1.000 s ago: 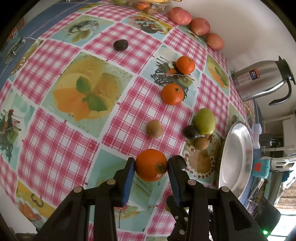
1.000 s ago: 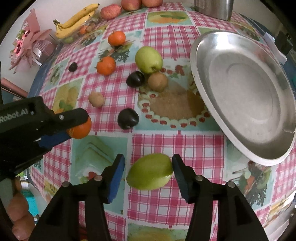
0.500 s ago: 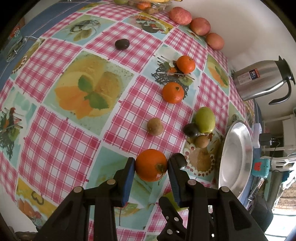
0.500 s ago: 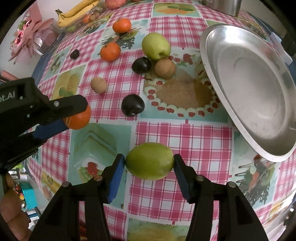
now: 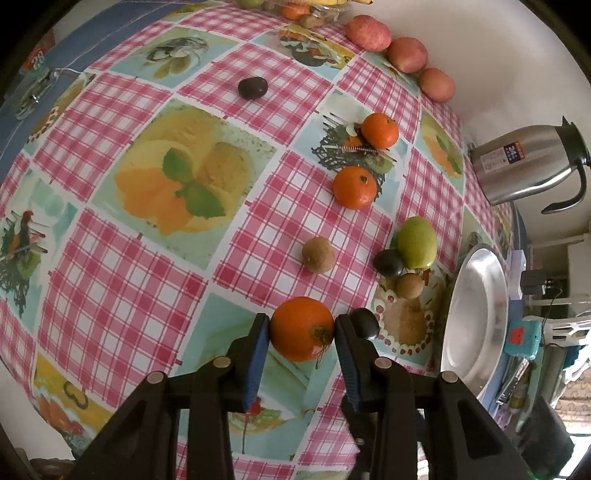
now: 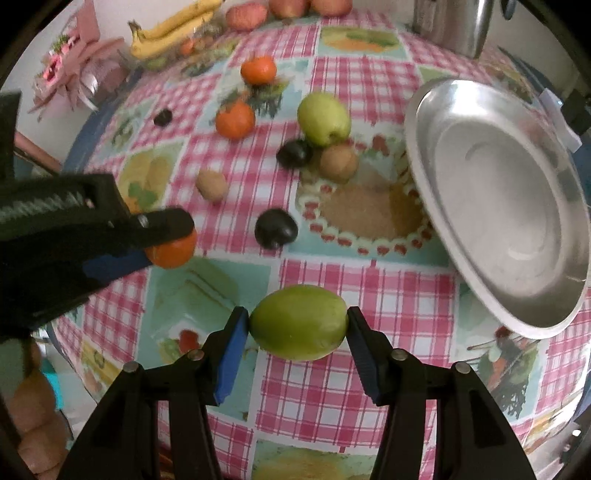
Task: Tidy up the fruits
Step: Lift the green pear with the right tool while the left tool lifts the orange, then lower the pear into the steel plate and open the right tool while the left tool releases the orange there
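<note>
Left wrist view: nearest the lens, the left tool point(image 5: 301, 328) is clamped on an orange point(image 5: 302, 328), both pads against its sides, above the checked tabletop point(image 5: 122, 280). Right wrist view: the right tool point(image 6: 297, 325) grips a green fruit point(image 6: 298, 322) end to end, clear of the cloth.

Just past the tools lies a dark plum point(image 6: 276, 229). Further on, a brown kiwi point(image 5: 318, 254) sits alone, and a cluster of a second dark plum point(image 5: 388, 262), a second kiwi point(image 5: 409, 285) and a green apple point(image 5: 417, 242) lies touching or nearly so, near the rim of the metal tray point(image 6: 436, 122). Beyond are two loose mandarins point(image 5: 355, 187), another dark fruit point(image 5: 252, 87), and at the far edge three red apples point(image 5: 406, 54) in a row and bananas point(image 6: 173, 27). A steel jug point(image 5: 524, 168) stands behind the tray.

Assessment: the tray holds nothing, so, if it is the collecting point, sorting has barely begun. Two fruits are in hand and undelivered; at least eight loose pieces remain scattered. Whether the apple row counts as finished cannot be told.
</note>
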{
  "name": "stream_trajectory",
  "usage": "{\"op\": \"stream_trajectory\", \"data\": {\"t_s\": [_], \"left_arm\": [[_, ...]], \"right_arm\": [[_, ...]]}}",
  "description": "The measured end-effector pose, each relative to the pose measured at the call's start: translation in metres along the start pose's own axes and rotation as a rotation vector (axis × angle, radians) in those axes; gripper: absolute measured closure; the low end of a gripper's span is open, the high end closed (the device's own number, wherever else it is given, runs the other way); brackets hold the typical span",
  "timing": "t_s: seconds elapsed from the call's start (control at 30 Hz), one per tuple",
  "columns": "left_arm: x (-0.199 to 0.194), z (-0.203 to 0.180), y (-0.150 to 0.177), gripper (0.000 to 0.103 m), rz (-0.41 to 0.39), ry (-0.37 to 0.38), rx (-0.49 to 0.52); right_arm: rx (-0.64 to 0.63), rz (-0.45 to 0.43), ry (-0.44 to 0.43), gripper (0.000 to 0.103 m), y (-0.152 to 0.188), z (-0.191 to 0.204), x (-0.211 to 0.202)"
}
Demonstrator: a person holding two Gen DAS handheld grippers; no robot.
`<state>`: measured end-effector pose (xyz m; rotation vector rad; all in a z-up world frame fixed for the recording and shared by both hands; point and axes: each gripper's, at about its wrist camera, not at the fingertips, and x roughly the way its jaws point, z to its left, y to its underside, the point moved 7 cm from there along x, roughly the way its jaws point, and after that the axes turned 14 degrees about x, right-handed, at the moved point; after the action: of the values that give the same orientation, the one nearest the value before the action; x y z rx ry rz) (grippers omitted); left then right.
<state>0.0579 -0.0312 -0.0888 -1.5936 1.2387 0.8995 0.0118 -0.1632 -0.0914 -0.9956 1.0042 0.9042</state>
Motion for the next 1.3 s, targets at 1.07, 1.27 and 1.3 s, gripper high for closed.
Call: {"op": "stream_trajectory", "data": {"t_s": [1.07, 1.27, 1.3], "left_arm": [[0.014, -0.158, -0.015, 0.064, -0.181, 0.091, 0.455], [0.030, -0.181, -0.014, 0.064, -0.179, 0.096, 0.508], [0.033, -0.186, -0.014, 0.064, -0.176, 0.092, 0.519]], "right_arm": [[0.380, -0.321, 0.118, 0.047, -0.071, -0.142, -0.062], [0.393, -0.276, 0.148, 0.047, -0.068, -0.153, -0.049], [0.395, -0.269, 0.151, 0.047, -0.067, -0.154, -0.047]]}}
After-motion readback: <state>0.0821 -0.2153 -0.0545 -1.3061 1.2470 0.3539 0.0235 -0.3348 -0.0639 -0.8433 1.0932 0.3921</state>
